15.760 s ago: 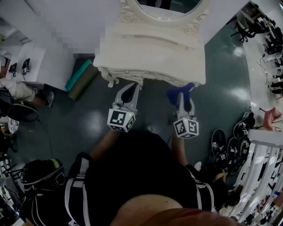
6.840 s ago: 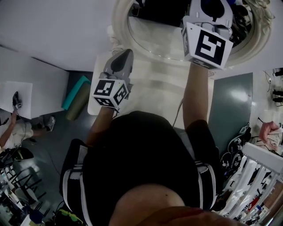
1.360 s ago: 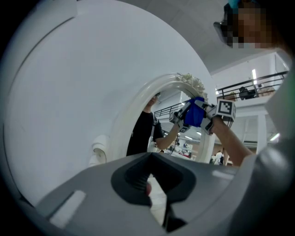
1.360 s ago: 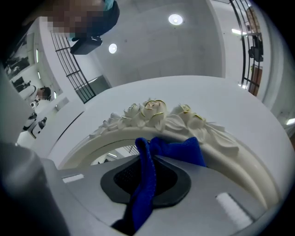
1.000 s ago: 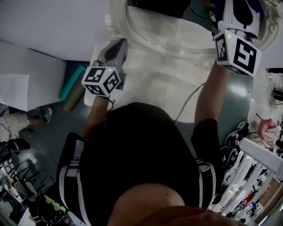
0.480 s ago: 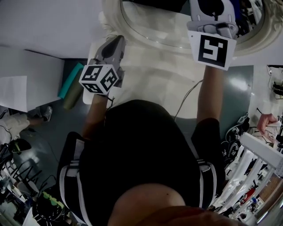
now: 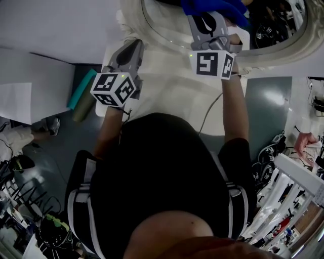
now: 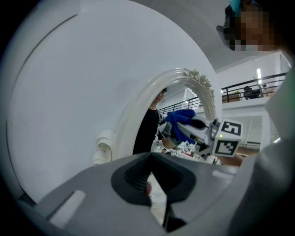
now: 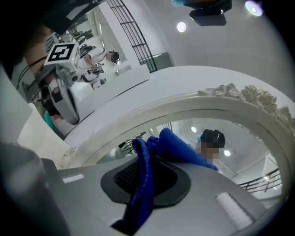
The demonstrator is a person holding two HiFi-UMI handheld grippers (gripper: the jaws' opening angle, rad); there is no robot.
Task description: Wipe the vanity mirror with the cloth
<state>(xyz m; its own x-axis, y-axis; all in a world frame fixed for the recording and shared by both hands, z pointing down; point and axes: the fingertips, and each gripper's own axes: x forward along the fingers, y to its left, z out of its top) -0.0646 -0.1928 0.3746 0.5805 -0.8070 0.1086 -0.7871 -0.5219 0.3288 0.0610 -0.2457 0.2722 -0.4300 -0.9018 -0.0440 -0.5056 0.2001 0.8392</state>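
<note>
I am wiping the vanity mirror (image 7: 273,23): my right hand-held gripper (image 9: 144,182) is pinching the blue cloth (image 9: 173,144), seemingly against the lower glass. My left hand-held gripper (image 8: 150,186) is hovering closed and empty over the table (image 7: 172,86). Next I am planning an even sweep across the glass.

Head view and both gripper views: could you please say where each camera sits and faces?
Head view: on the head, facing steeply down; torso, left gripper, right gripper show.
Left gripper view: along its shut jaws, toward the vanity mirror.
Right gripper view: along jaws clamping the blue cloth, into the mirror.
All share the cloth.
</note>
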